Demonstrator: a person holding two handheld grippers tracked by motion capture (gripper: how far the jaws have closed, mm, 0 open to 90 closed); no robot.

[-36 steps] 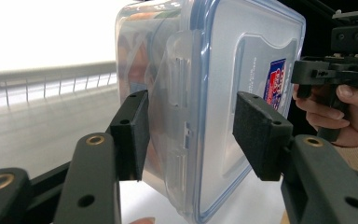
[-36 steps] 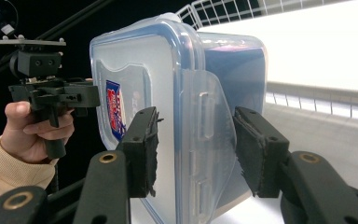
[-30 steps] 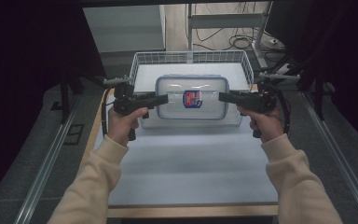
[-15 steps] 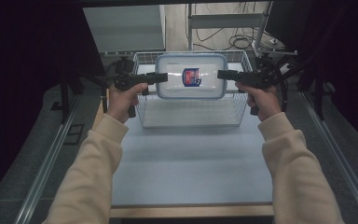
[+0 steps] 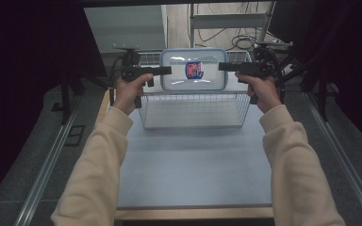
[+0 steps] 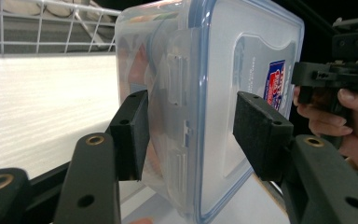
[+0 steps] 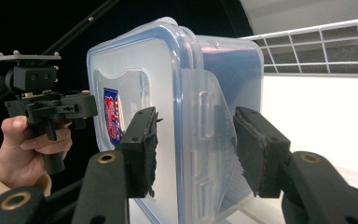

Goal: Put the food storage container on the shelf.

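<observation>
A clear lidded container [image 5: 194, 69] with a blue rim and red-blue label is being held in the air above the wire basket [image 5: 194, 110] on the table [image 5: 193, 169]. Its left end is being clamped by the left gripper [image 5: 166, 70], its right end by the right gripper [image 5: 222, 67]; both jaw pairs are being pressed onto the side latches

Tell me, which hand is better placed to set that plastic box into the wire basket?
Right, marginally: the right gripper pinches lid and latch flap of the box squarely between its fingers. The left gripper grips the opposite end, so likely both must lower it into the basket together.
</observation>
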